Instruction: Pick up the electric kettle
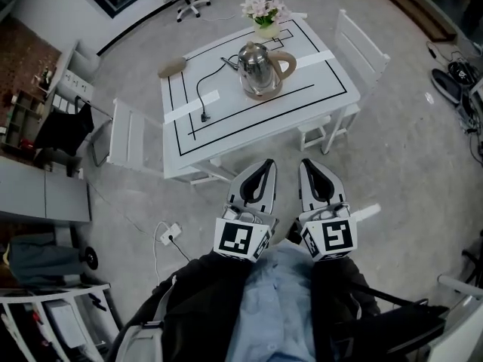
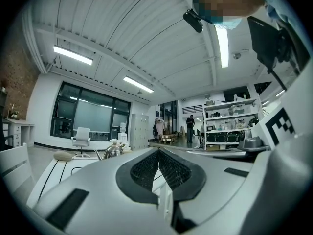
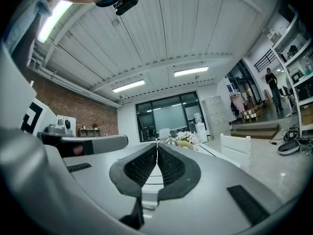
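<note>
Standing on its round base, the steel kettle (image 1: 260,68) is in the far half of the white table (image 1: 226,130), inside a rectangle of black lines, spout to the left and tan handle to the right. Just behind it, at the far edge, a pale pot (image 1: 267,30) holds pink and white flowers (image 1: 264,7). A black cord (image 1: 201,87) runs left from the base and bends toward the near edge, its plug lying loose on the tabletop beside a white tape strip (image 1: 192,105); a second strip (image 1: 308,60) lies to the right of the kettle. A flat beige thing (image 1: 172,67) sits at the far left corner. White chairs stand against the left side (image 1: 130,136) and the right side (image 1: 361,47), and a third (image 1: 323,130) is tucked in at the near right corner. Open grey floor lies between the near edge and the person. The left gripper (image 1: 266,164) and the right gripper (image 1: 308,164) are held level, side by side, close to the body and well apart from the table. Both have their jaws pressed together with nothing between them. Black-and-white square markers (image 1: 241,240) show on each gripper's cube; they carry no letters. A white power strip (image 1: 170,234) lies on the floor to the left of the person.
</note>
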`<state>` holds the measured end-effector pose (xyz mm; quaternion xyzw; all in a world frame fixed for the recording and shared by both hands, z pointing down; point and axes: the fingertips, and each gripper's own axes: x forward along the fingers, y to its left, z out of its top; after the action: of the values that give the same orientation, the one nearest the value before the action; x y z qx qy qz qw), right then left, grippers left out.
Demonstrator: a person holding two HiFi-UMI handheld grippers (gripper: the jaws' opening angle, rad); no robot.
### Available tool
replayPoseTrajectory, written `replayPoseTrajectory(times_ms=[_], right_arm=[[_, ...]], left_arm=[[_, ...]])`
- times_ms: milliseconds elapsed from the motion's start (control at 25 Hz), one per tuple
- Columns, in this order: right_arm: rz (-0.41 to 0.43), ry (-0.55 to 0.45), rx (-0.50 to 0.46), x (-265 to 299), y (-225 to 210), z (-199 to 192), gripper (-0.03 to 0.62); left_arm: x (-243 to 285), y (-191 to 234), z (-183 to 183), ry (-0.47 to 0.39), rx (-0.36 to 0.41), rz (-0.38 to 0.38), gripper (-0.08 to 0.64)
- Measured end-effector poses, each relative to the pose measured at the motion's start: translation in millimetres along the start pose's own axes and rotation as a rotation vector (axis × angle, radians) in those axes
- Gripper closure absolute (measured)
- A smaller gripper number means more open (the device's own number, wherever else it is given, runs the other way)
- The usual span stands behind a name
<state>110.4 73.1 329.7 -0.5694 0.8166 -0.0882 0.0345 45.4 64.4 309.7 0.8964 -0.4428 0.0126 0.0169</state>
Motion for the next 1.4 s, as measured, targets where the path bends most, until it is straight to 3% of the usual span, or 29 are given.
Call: replayPoseTrajectory(times_ms=[280, 640, 1080, 1400], right_arm=[[0.058, 0.01, -0.008, 26.7, -8.1, -1.0, 0.574], [0.09, 0.071, -0.043, 81.3, -11.0, -18.1, 0.574], [0.066, 0.14, -0.034, 167.6, -35.8, -37.3, 0.574], [0.032, 0.108, -0.056, 236.2, -53.9, -19.0, 0.574]], left_arm=[[17.3, 17.1, 0.0, 0.002, -0.005, 0.053, 0.552], [42.8, 69.9, -22.7, 0.001, -0.081, 0.126, 0.552], [108.6, 139.5, -48.3, 0.048, -0.143, 0.141, 0.552], [157.2, 190.6, -38.0, 0.031, -0.14, 0.128, 0.552]])
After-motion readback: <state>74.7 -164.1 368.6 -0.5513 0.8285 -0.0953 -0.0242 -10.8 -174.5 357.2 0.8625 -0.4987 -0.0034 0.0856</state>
